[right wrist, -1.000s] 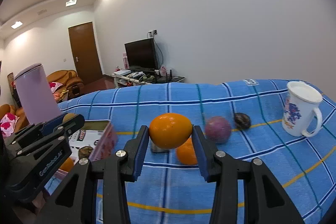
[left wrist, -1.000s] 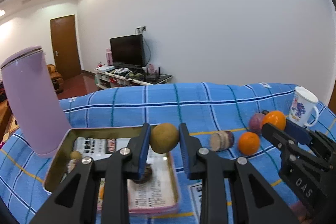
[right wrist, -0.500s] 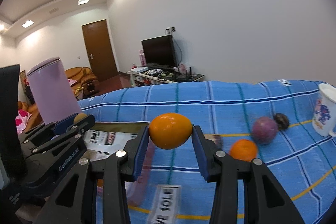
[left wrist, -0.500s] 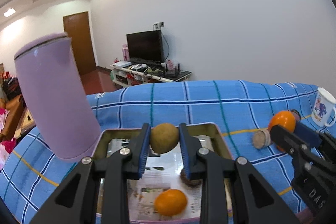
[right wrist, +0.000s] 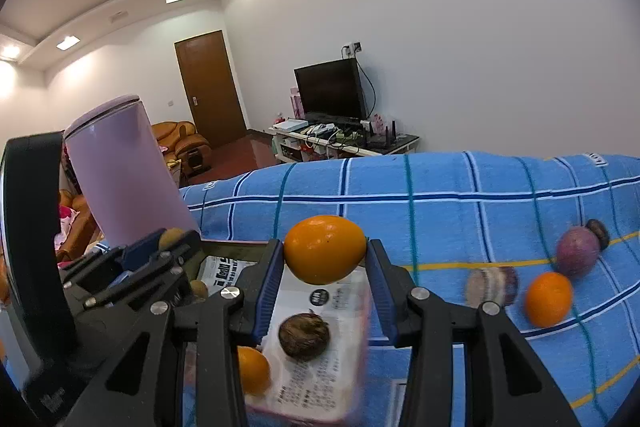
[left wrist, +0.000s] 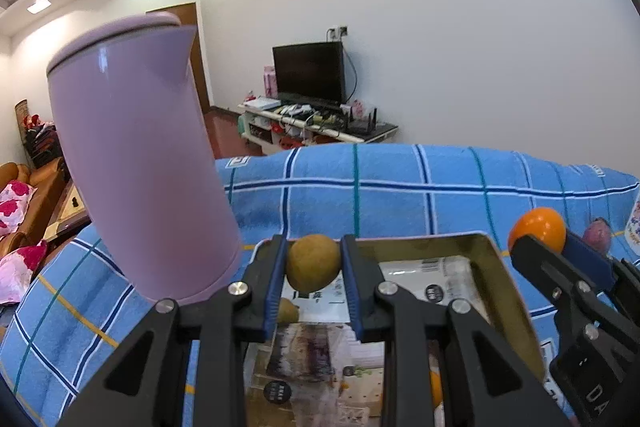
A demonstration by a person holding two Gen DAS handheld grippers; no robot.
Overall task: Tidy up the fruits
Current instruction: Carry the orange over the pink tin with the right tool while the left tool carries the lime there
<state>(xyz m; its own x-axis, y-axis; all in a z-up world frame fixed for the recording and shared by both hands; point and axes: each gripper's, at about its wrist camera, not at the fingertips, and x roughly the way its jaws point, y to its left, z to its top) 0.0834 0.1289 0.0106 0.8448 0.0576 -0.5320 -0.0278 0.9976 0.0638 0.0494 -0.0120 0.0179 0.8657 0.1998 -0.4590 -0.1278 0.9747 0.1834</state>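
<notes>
The left gripper (left wrist: 314,263) is clenched on a brownish-green fruit (left wrist: 313,261), which sits pinched between the blue pads (left wrist: 275,281) above the near-far middle of a gold-walled tray (left wrist: 506,291). Directly below and ahead of those fingers the tray floor is lined with printed paper, and a second small brownish fruit (left wrist: 288,311) lies on it just under the left pad. To the left of this gripper, close beside it, stands a tall lilac kettle (left wrist: 136,167) on the blue checked cloth (left wrist: 400,195), its base just outside the tray's left wall. To its right, the right gripper (right wrist: 325,259) is grasping an orange (right wrist: 325,254), held firmly between its own blue pads (right wrist: 269,291) over the tray's right side; from the left wrist view this orange shows just past the tray's far right corner. Beneath the right gripper, inside the tray, lie a dark wrinkled fruit (right wrist: 304,337) and, lower and to the left, another orange fruit (right wrist: 252,371), partly hidden by the gripper's arm. Well off to the right of the right gripper, on the cloth, rest a loose orange (right wrist: 548,299), a blurred cut purple fruit (right wrist: 492,285) beside it, a round purple fruit (right wrist: 578,253) farther back, and a small dark fruit (right wrist: 598,233) touching or nearly touching the purple one. Far ahead of both grippers a television (right wrist: 331,89) stands on a low stand against the white wall.
</notes>
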